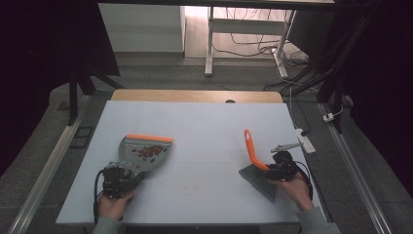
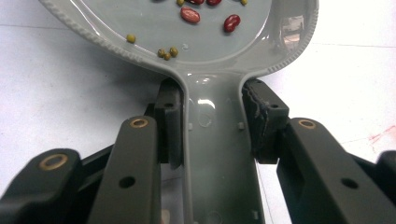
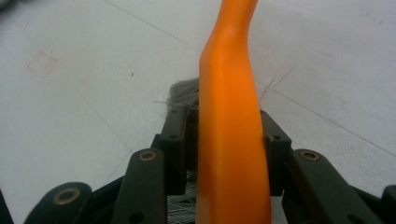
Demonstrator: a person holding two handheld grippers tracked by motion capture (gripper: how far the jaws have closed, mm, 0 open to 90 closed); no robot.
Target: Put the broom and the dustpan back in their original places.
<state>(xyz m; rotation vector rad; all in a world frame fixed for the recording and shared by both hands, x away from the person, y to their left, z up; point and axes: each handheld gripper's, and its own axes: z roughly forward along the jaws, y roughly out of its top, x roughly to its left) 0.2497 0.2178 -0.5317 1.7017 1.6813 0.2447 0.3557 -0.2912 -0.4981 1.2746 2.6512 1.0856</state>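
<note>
A grey dustpan with an orange lip lies on the white table at the left, holding several red beans and small green ones. My left gripper is shut on the dustpan's handle, one jaw on each side. At the right, a brush with an orange handle and grey bristles rests bristles-down on the table. My right gripper is shut on that handle just above the bristles.
A white power strip lies at the table's right edge. A wooden strip runs along the far edge. Beyond stand desk legs and cables on the floor. Faint red marks stain the table's near middle.
</note>
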